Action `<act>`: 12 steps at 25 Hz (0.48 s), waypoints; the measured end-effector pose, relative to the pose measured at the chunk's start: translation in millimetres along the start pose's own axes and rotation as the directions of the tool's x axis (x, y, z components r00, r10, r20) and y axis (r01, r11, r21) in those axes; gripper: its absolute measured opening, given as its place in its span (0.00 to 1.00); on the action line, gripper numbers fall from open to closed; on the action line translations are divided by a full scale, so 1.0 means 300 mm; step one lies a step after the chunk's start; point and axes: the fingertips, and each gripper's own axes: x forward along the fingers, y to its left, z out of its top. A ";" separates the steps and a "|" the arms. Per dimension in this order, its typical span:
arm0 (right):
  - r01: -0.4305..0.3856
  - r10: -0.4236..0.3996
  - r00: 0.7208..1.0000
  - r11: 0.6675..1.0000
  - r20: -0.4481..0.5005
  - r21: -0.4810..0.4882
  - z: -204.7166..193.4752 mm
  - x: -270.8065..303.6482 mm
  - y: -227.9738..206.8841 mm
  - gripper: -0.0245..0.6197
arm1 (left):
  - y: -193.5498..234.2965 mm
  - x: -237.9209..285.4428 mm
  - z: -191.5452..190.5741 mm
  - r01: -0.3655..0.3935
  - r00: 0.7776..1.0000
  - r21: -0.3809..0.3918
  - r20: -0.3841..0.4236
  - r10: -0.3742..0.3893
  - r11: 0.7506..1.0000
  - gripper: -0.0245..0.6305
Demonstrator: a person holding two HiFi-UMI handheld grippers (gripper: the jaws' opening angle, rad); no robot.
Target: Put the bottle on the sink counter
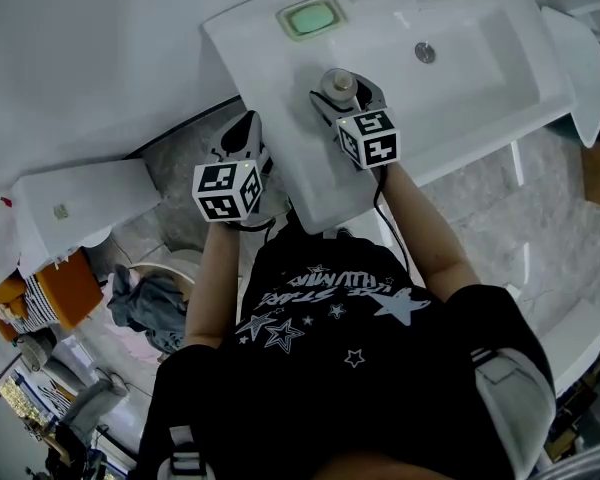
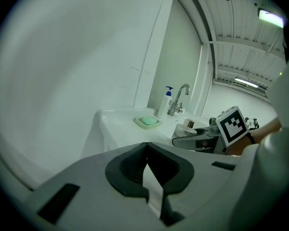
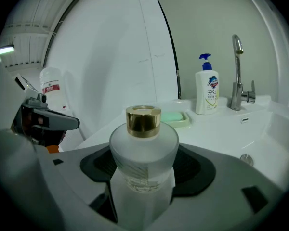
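A frosted glass bottle [image 3: 143, 148] with a gold cap stands upright between the jaws of my right gripper [image 3: 143, 179], which is shut on it. In the head view the bottle [image 1: 339, 85] and right gripper [image 1: 346, 106] are over the white sink counter [image 1: 265, 53], left of the basin; whether its base touches the counter is hidden. My left gripper [image 1: 242, 140] hangs beside the counter's left edge, over the floor. Its jaws are closed together with nothing in them [image 2: 147, 165]. From the left gripper view the bottle [image 2: 189, 125] shows at the right.
A soap dish [image 1: 310, 17] with green soap sits at the counter's back left. A white pump bottle [image 3: 206, 88] and the faucet [image 3: 238, 76] stand behind the basin, whose drain [image 1: 425, 52] shows. A white cistern [image 1: 75, 203] and an orange box [image 1: 55, 293] are at the left.
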 end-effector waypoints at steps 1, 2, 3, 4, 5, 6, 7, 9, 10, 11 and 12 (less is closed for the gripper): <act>0.003 -0.003 1.000 1.000 -0.004 -0.008 -0.003 0.005 -0.003 0.55 | 0.001 0.003 0.000 0.000 1.000 -0.001 0.000 0.000 1.000 0.05; 0.005 -0.005 1.000 1.000 -0.009 -0.015 -0.005 0.009 -0.004 0.55 | 0.001 0.005 0.000 0.000 1.000 -0.002 -0.001 0.000 1.000 0.05; 0.006 -0.006 1.000 1.000 -0.012 -0.019 -0.007 0.012 -0.006 0.55 | 0.001 0.005 0.001 -0.001 1.000 -0.002 -0.002 0.001 1.000 0.05; 0.006 -0.006 1.000 1.000 -0.013 -0.022 -0.008 0.014 -0.007 0.55 | 0.001 0.005 0.001 -0.002 1.000 -0.003 -0.003 0.002 1.000 0.05; 0.006 -0.007 1.000 1.000 -0.013 -0.026 -0.007 0.016 -0.008 0.55 | 0.001 0.006 0.001 -0.003 1.000 -0.004 -0.004 0.003 1.000 0.05; 0.007 -0.007 1.000 0.999 -0.013 -0.032 -0.007 0.019 -0.008 0.55 | 0.002 0.006 0.000 -0.004 1.000 -0.006 -0.004 0.004 1.000 0.05; 0.007 -0.008 1.000 0.999 -0.013 -0.040 -0.006 0.022 -0.008 0.55 | 0.004 0.006 -0.001 -0.006 1.000 -0.007 -0.005 0.006 1.000 0.05; 0.009 -0.010 1.000 0.998 -0.013 -0.059 -0.005 0.031 -0.006 0.55 | 0.008 0.007 -0.004 -0.009 1.000 -0.009 -0.006 0.008 1.000 0.05; 0.011 -0.012 1.000 0.997 -0.012 -0.070 -0.004 0.034 -0.004 0.55 | 0.009 0.006 -0.005 -0.010 1.000 -0.010 -0.006 0.010 1.000 0.05; 0.015 -0.016 1.000 0.996 -0.012 -0.083 -0.004 0.036 -0.003 0.55 | 0.010 0.005 -0.005 -0.011 1.000 -0.011 -0.006 0.011 1.000 0.05; 0.019 -0.020 1.000 0.995 -0.013 -0.096 -0.005 0.036 -0.002 0.55 | 0.011 0.004 -0.005 -0.012 1.000 -0.012 -0.006 0.012 1.000 0.05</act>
